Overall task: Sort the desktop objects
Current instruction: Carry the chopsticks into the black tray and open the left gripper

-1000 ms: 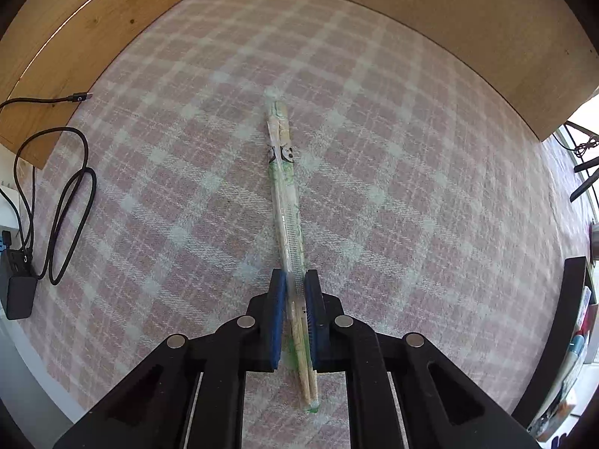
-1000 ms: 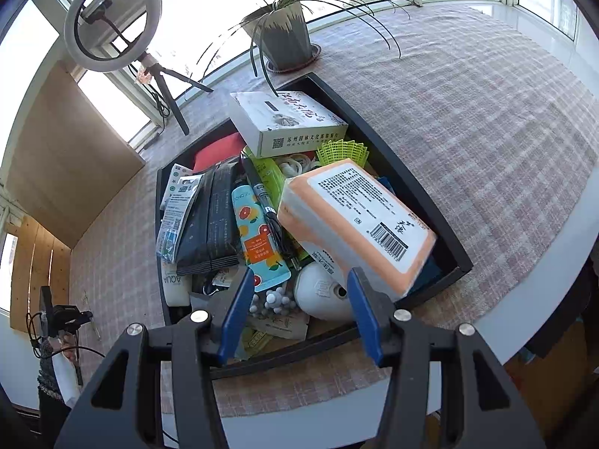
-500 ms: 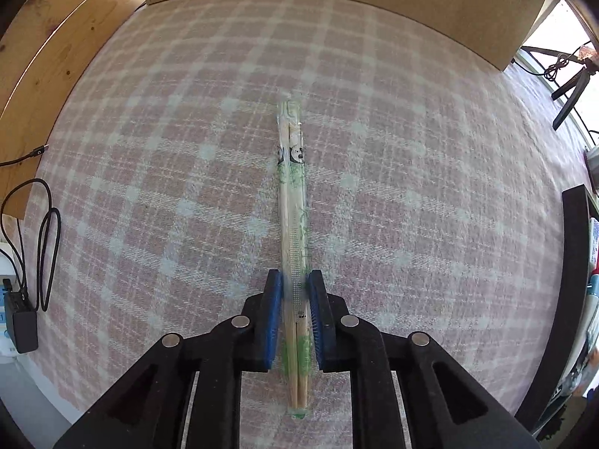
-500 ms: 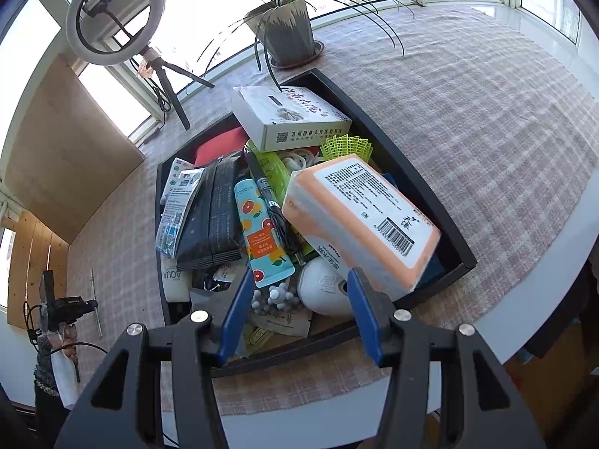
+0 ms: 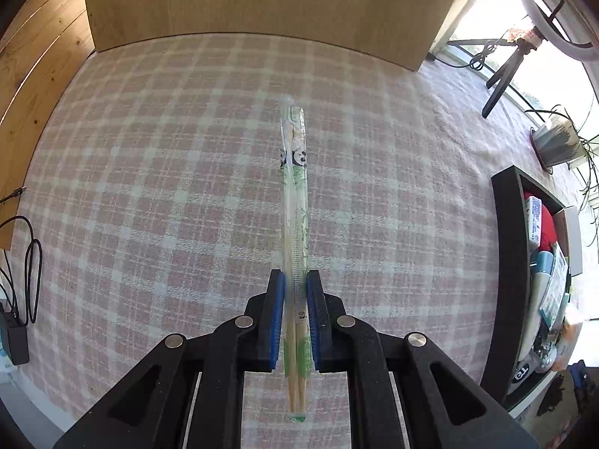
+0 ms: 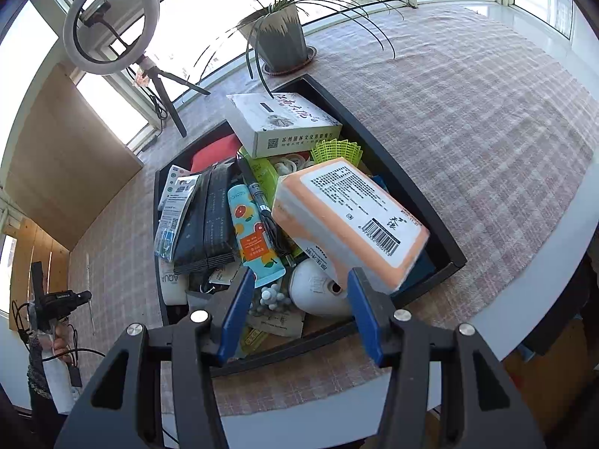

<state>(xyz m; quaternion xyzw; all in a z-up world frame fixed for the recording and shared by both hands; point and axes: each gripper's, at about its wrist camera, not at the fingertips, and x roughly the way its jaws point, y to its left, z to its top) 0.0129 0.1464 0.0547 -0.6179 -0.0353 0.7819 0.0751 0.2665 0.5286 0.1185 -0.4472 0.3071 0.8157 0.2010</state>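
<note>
Here the left tool [image 5: 294, 293] is pinching a pair of pale bamboo chopsticks in a clear plastic sleeve printed with green leaves and a panda [image 5: 295, 202], its blue pads [image 5: 276, 310] pressed against both sides of the sleeve near the rear end. The chopsticks point straight ahead over the pink-and-white plaid cloth on the counter [image 5: 149, 187]. The right tool [image 6: 299, 295] is spread wide with nothing between its fingers, hanging above the near end of a black rectangular tray [image 6: 419, 194] heaped with items. Topmost lie an orange-and-white wrapped tissue pack with a barcode label [image 6: 348, 220] and a white cardboard box with a QR code [image 6: 284, 123].
</note>
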